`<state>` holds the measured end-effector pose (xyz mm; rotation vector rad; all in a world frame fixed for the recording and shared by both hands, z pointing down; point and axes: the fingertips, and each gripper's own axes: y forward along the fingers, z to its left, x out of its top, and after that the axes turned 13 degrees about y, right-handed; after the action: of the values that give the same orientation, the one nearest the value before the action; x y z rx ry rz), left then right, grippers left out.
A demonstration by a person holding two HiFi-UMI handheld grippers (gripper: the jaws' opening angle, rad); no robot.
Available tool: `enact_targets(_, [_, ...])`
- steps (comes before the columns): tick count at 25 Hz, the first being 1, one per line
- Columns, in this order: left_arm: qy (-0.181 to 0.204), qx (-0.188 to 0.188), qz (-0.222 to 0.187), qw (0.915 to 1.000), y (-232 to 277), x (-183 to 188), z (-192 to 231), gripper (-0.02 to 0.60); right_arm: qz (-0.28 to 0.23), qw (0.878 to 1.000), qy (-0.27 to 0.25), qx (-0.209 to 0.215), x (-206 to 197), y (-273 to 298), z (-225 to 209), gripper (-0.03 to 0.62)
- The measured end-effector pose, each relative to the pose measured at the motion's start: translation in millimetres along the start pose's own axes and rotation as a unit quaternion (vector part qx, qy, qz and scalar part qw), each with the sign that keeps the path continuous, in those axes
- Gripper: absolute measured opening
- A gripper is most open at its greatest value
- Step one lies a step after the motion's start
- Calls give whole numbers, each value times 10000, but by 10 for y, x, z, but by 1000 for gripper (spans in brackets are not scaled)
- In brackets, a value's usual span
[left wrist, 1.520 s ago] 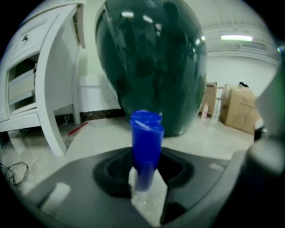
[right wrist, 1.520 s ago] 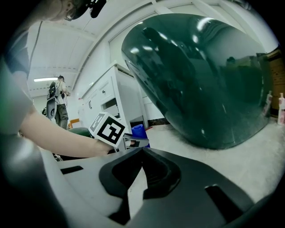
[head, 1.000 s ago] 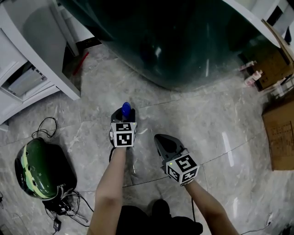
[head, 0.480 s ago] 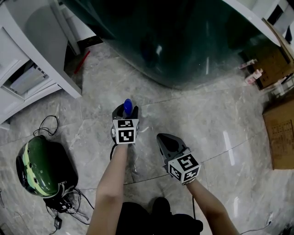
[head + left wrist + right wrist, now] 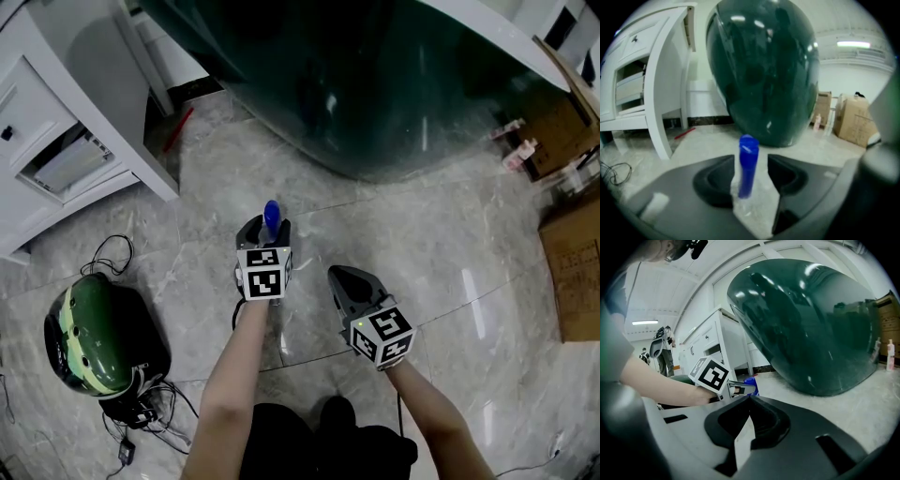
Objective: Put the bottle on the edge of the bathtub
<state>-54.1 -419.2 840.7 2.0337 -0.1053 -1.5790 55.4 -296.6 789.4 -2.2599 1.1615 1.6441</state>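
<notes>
The left gripper (image 5: 268, 228) sits low over the marble-tiled floor (image 5: 422, 244) with the clear, blue-capped bottle (image 5: 748, 164) upright between its jaws. The jaws are opening. The left gripper view shows a gap of floor between the cap and the right-hand jaw, and the left-hand jaw is close beside the bottle, so the pads do not seem to be pressing on it. The bottle looks to be standing on the floor, though the jaws hide its base.

The right gripper (image 5: 749, 399) is just to the right of the left one and a little behind it. Its jaw tips are together and there is nothing between them.

The dark green bathtub (image 5: 375, 84) bulges straight ahead of both grippers, beyond the bottle. A white cabinet (image 5: 56, 141) stands ahead and to the left of the left gripper.

This looks like the pickup stage, and the bottle is nowhere near the tub's edge yet. The next move calls for closing the left jaws squarely on the bottle's body (the clear part, not the narrow cap). The bottle then has to be lifted upright, up and forward over the tub's curved side to its rim. That rim lies above and beyond both grippers.
</notes>
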Motion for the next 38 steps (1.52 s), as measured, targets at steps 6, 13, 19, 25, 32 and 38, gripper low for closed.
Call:
enact_targets(6, [-69,-25,10,10000,-351,-27,17,157,-101,9999,-57,-16,117,-21,111,2])
enact_targets(13, [-159,-51,-178,9997,-871,28,48,68,-186,9998,-110,-23,219,-74,218,2])
enact_targets(19, [-174,-120,-271,9994,-1254,49,71,35,-263,9996,-128,-54,291,-142,289,2])
enact_targets(25, [-341,-101,-325,9988,-1548,33,129,6,-258,9995,-173,-97,340,-198,341,2])
enact_targets(32, [-202,-196,-462,9985,-1764,63,98,5,-273,9990,-344,-66,381,-236,436,2])
enact_targets(38, [-285,-243,-522,9979,-1831,80,64,5,-276,9992,-280,-102,381,-266,442,1])
